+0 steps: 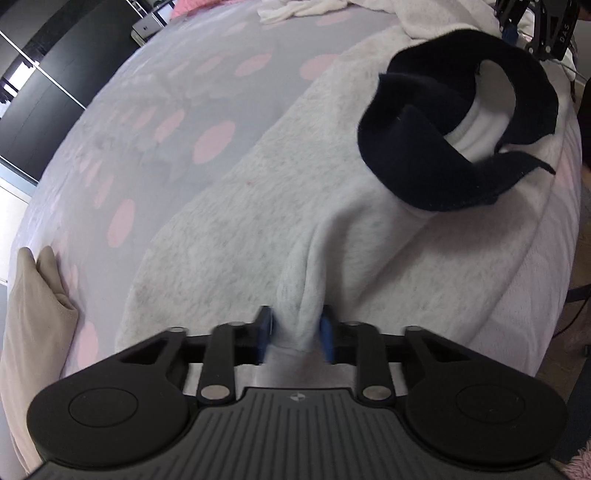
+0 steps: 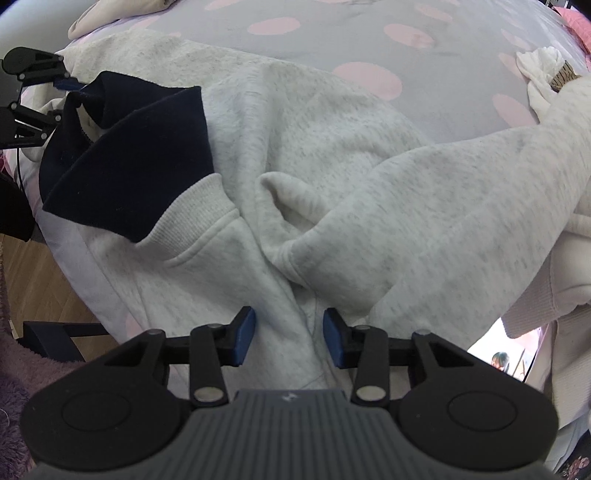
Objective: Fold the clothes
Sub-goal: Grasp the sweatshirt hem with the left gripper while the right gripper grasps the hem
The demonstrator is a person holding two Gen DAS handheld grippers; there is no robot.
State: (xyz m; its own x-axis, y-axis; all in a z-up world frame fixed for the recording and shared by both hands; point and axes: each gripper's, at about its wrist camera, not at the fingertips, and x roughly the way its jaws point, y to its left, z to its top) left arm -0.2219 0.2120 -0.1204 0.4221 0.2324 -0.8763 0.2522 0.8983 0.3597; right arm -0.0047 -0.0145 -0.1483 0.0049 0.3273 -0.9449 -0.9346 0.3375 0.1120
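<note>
**Both grippers at the grey sweatshirt on the bed**

The left gripper (image 1: 297, 332) is pinching a raised fold of the grey sweatshirt (image 1: 258, 206); the blue pads (image 1: 266, 332) are pressing the cloth from both sides, so the jaws are clenched on it. Just beyond the jaws the sweatshirt is spreading flat over the bedcover (image 1: 155, 110), which is pale lilac with pink dots. Farther ahead and to the right of the jaws, the navy collar (image 1: 443, 122) is lying in a loose ring on the grey body. To the left of the jaws, a beige cloth (image 1: 33, 306) is lying at the edge of the bed. Far ahead, white garments (image 1: 295, 11) are lying in a heap.

The right gripper (image 2: 289, 338) is standing with a bunched ridge of the sweatshirt between the jaws. The pads seem a little apart from the cloth, so I cannot tell if they are grasping it. Ahead and to the right, a sleeve (image 2: 443, 192) is lying crossed over the body. Ahead to the left, the navy collar is resting beside the ribbed hem.
</note>
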